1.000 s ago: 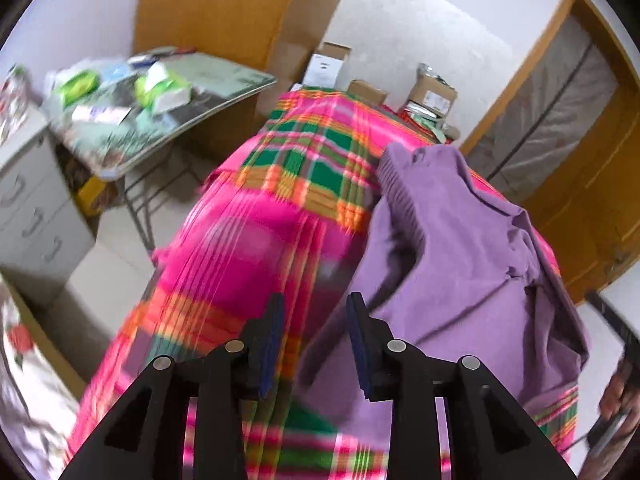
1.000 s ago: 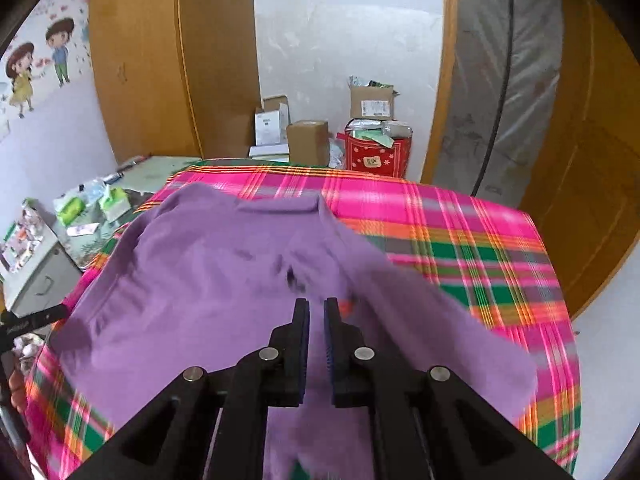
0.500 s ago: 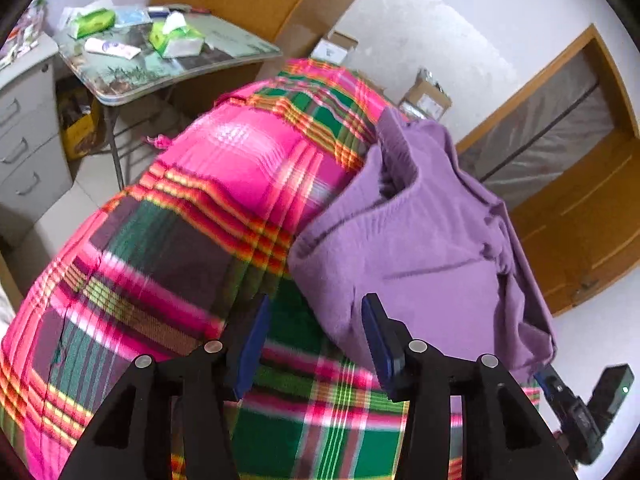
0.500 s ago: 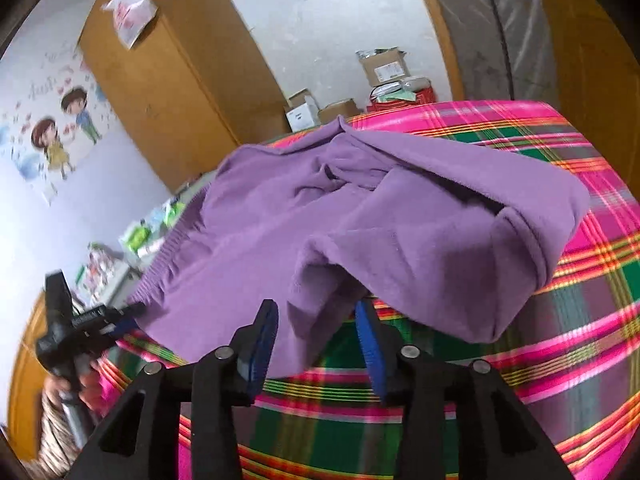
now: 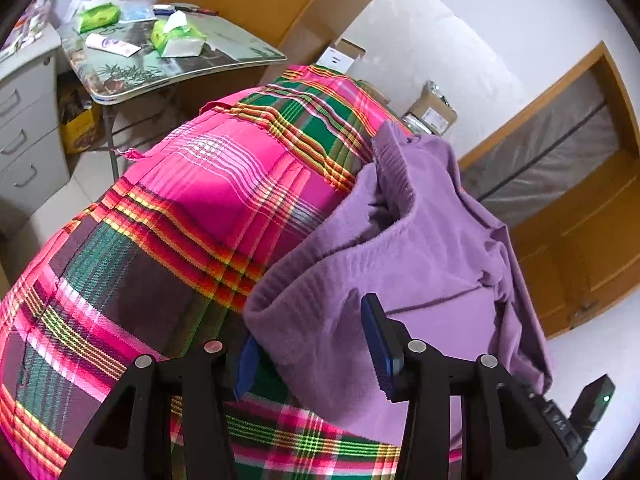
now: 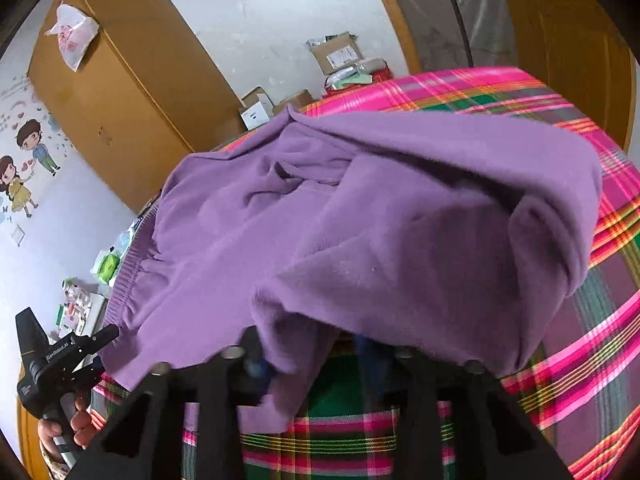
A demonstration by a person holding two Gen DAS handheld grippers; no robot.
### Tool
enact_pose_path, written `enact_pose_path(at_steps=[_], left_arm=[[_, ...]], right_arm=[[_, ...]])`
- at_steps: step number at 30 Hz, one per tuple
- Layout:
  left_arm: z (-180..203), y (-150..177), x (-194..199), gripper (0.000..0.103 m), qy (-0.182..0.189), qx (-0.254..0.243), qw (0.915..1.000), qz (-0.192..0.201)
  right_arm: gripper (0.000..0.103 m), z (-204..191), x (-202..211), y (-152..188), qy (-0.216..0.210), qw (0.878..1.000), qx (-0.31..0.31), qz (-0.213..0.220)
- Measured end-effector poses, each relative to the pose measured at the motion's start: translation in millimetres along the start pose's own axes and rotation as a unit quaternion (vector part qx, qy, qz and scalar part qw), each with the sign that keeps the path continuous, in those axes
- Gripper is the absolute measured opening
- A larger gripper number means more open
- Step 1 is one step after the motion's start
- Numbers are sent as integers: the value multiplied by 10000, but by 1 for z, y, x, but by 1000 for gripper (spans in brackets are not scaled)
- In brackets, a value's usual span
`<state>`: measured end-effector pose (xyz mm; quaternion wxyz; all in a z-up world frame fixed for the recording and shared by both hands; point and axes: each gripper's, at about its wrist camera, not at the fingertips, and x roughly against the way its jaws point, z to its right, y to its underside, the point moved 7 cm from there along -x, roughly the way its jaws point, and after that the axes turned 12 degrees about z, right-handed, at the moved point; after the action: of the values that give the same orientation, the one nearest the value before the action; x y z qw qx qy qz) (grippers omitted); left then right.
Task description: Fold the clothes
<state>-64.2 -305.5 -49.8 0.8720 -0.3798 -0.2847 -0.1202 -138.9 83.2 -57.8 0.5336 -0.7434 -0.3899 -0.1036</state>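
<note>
- Left gripper [image 5: 310, 354], fingers spread wide, straddles the near edge of a purple fleece garment [image 5: 420, 256] heaped on a pink plaid tablecloth [image 5: 192, 216].
- Right gripper [image 6: 312, 360], also spread, sits under the same near hem; fabric drapes over its fingertips.
- The garment lies straight ahead of both, its ribbed hem [image 5: 394, 160] at the far left.
- A side table [image 5: 236, 56] with tissue packs stands beyond, well apart.

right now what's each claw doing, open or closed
Left claw: open, fingers astride an edge of the purple garment.
Right claw: open, garment edge draped over its fingers.
</note>
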Motion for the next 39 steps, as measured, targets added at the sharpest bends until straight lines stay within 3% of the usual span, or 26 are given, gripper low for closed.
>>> enact_pose_path(at_steps=[2,5,14,23,39], left_arm=[[-2,0,-1,20,-123,-29,9999,13],[-2,1,2,11,-77,52,9999,49],[6,-1,31,10,111,218,9993,298],[-9,16,65,10,232,530,9973,441],[-44,50,105,10,296,756,9952,540]], right_arm=[[10,2,1,1,-4,10000,17,-10],[4,6,9,-1,-26,9999,0,122],[3,12,54,-2,-237,9987,67,441],[3,29,88,13,-352,9983,-86,466],[3,31,110,50,-389,9987,-17,340]])
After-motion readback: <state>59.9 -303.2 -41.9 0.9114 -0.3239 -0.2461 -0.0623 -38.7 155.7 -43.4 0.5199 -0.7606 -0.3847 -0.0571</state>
